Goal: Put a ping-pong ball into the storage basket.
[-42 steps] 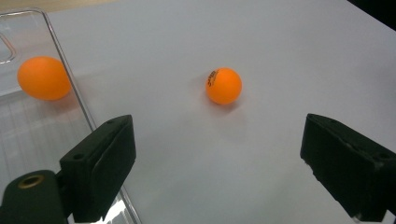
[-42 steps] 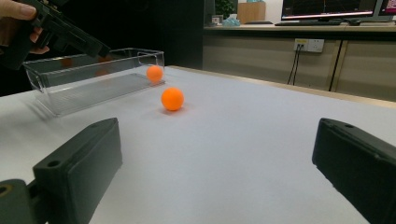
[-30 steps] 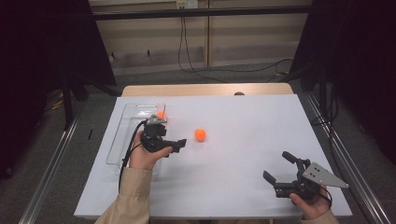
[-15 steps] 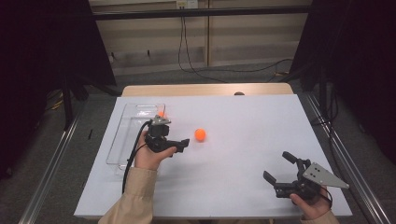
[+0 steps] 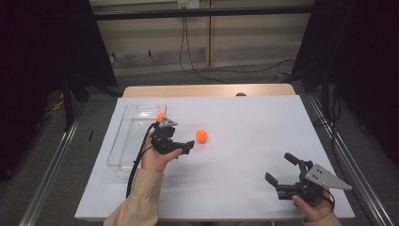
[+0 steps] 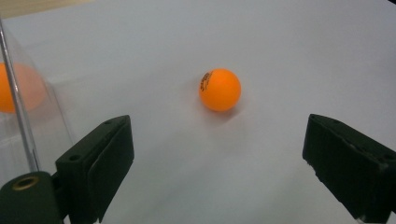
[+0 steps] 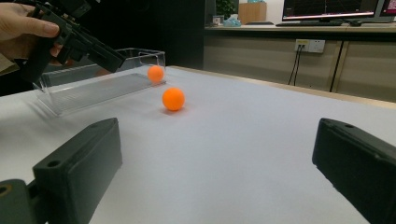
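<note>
At far left, a clear box point(image 5: 123, 141) on the white table point(image 5: 244, 155), one orange ball point(image 5: 160, 117) inside at its far end. Next, left gripper point(image 5: 188, 146), jaws wide apart, nothing between them, pointed at a second ball point(image 5: 202, 136) just ahead on the table. Far right, right gripper point(image 5: 278, 168), jaws spread wide, nothing held.

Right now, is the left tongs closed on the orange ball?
No, the left tongs stand open, and the orange ball lies on the table ahead, untouched.
</note>
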The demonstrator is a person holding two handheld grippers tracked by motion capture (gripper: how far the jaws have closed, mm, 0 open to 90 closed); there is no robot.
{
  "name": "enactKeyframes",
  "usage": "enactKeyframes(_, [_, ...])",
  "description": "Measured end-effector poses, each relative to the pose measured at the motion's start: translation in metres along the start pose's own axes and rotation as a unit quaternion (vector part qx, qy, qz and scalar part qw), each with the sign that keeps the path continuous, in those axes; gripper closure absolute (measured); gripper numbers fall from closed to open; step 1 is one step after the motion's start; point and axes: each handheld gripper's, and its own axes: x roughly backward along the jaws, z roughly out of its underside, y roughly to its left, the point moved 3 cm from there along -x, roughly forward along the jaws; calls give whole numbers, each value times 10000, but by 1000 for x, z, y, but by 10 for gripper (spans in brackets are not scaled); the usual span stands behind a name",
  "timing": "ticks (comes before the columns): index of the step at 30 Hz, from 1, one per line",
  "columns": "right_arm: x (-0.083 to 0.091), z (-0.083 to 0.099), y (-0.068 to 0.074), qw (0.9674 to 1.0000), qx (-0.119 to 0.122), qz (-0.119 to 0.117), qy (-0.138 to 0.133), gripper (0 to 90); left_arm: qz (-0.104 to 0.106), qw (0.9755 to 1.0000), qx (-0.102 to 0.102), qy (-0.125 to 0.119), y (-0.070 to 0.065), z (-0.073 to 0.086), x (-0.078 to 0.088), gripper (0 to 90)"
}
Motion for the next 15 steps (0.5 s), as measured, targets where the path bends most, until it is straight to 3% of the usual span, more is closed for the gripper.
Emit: enactKeyframes(15, [0,1,-1,10000,4,27,37,12,-47,10000,-79,-33,-6,1,-14,84])
